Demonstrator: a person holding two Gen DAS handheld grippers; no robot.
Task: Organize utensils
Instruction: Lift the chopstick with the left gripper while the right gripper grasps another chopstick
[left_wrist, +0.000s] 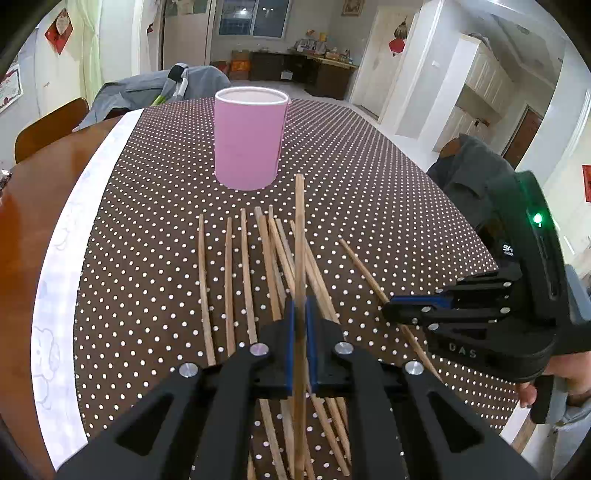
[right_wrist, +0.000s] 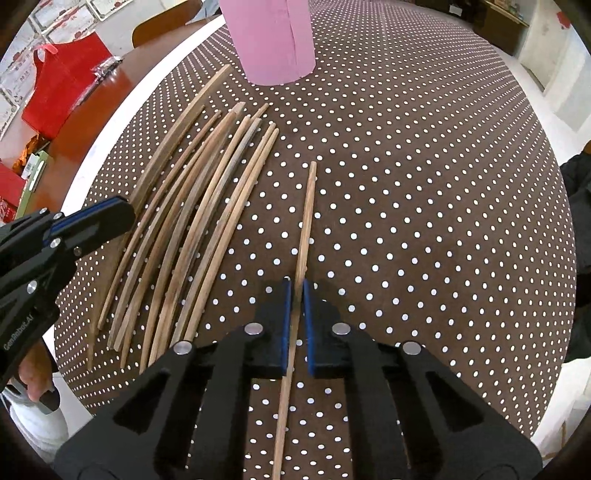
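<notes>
Here, on the far left, bare brown wood of the worktop (left_wrist: 48, 177) is showing beside the white border of a brown polka-dot cloth (left_wrist: 369, 192) that is covering most of it. A red bag (right_wrist: 61, 86) is sitting out on that bare wood in the right wrist view. Toward the back of the cloth, a pink cylindrical holder (left_wrist: 251, 138) is standing upright, well apart from the sticks.

In front of the holder, a loose spread of wooden chopsticks (left_wrist: 229, 280) is lying flat on the cloth, some side by side and some crossing each other near the middle. The left gripper (left_wrist: 300, 332) is hanging over this spread with its blue-padded fingers (left_wrist: 289, 332) clenched on a single chopstick (left_wrist: 300, 236), which is pointing toward the holder and sitting above the ones on the cloth.

Further right, one more chopstick (right_wrist: 306, 221) is lying by itself, apart from the pile. The right gripper (right_wrist: 295, 317) is angling steeply down over it, and its fingers (right_wrist: 285, 321) are grasping this lone chopstick, the pads pressing on its sides. Its far tip is aiming toward the holder. Whether it is lifted off the cloth I cannot tell.

A person's hand (left_wrist: 569, 380) is gripping the right gripper's handle at the right edge of the left wrist view.
</notes>
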